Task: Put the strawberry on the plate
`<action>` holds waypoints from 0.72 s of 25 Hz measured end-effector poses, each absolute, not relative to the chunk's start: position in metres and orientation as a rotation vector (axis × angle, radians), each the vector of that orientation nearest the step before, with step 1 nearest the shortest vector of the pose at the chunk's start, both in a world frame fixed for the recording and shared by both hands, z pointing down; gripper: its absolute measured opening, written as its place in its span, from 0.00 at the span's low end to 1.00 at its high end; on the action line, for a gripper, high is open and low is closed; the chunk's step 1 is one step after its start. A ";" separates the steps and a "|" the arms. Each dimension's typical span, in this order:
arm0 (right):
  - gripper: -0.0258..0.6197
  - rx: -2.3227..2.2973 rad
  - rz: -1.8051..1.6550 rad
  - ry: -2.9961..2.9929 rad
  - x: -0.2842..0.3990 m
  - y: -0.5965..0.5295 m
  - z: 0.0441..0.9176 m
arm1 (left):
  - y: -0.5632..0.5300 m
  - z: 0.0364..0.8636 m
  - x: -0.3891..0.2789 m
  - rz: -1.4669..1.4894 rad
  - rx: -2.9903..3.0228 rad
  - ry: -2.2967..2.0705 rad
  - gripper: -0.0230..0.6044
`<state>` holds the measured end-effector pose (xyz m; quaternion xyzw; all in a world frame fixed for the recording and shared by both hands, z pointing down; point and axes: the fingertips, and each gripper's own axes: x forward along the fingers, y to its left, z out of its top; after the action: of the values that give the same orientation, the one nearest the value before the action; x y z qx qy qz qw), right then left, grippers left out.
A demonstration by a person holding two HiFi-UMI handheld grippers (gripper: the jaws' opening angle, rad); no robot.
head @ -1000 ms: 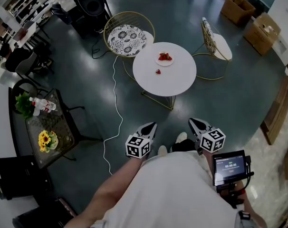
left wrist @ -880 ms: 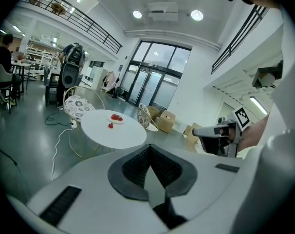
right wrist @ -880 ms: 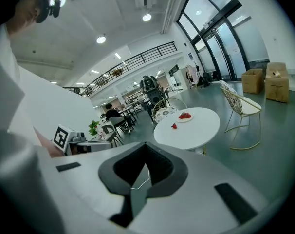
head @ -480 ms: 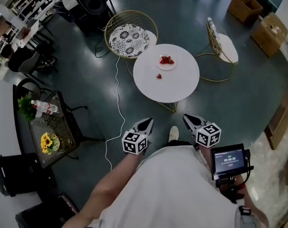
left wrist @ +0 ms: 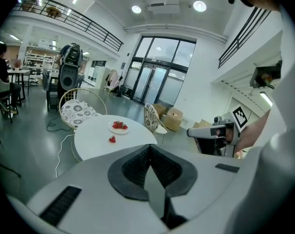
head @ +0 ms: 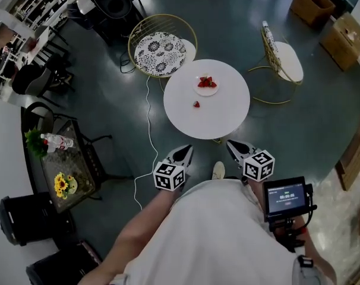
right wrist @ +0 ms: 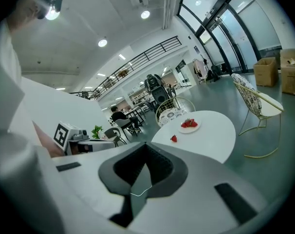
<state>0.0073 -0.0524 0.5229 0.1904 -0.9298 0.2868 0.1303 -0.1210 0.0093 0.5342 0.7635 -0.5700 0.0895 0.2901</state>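
You stand back from the round white table (head: pixel 224 108) with both grippers held low against your front, side by side and pointed toward it. Your left gripper (head: pixel 183 152) reaches out from your bare forearm (head: pixel 147 224) with its marker cube on top. Its jaws are closed together with nothing between them. Your right gripper (head: pixel 233 147) is held level with it, and the two tips angle slightly toward each other. Its jaws are likewise pressed together and empty. A small screen (head: pixel 285 198) sits behind it, near your right hand. The lone strawberry (head: pixel 196 104) lies on the bare tabletop, near the plate (head: pixel 215 90) but not touching it, on the side closer to you. The plate holds a few more strawberries (head: pixel 207 82). Neither gripper reaches the table, and both hang over the dark floor (head: pixel 109 117).
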 end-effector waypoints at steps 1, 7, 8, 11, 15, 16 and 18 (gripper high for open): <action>0.05 0.551 0.834 -2.703 0.007 -0.054 0.523 | 0.007 0.535 -0.122 0.243 2.035 -1.523 0.05; 0.05 0.525 0.823 -2.716 -0.002 -0.047 0.520 | 0.012 0.534 -0.134 0.272 2.032 -1.550 0.05; 0.05 0.522 0.825 -2.716 -0.004 -0.046 0.521 | 0.011 0.533 -0.134 0.280 2.041 -1.550 0.05; 0.05 0.513 0.861 -2.715 0.003 -0.065 0.525 | -0.012 0.530 -0.123 0.304 2.047 -1.548 0.05; 0.05 0.491 0.905 -2.709 0.017 -0.100 0.535 | -0.050 0.532 -0.109 0.333 2.029 -1.555 0.05; 0.05 0.491 0.908 -2.708 0.015 -0.098 0.535 | -0.049 0.532 -0.112 0.334 2.028 -1.557 0.05; 0.05 0.495 0.912 -2.701 0.011 -0.088 0.535 | -0.041 0.532 -0.119 0.337 2.025 -1.555 0.05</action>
<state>0.0107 -0.0883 0.5345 0.1697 -0.9264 0.3126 0.1236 -0.1189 -0.0411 0.5316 0.7550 -0.5797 0.1257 0.2795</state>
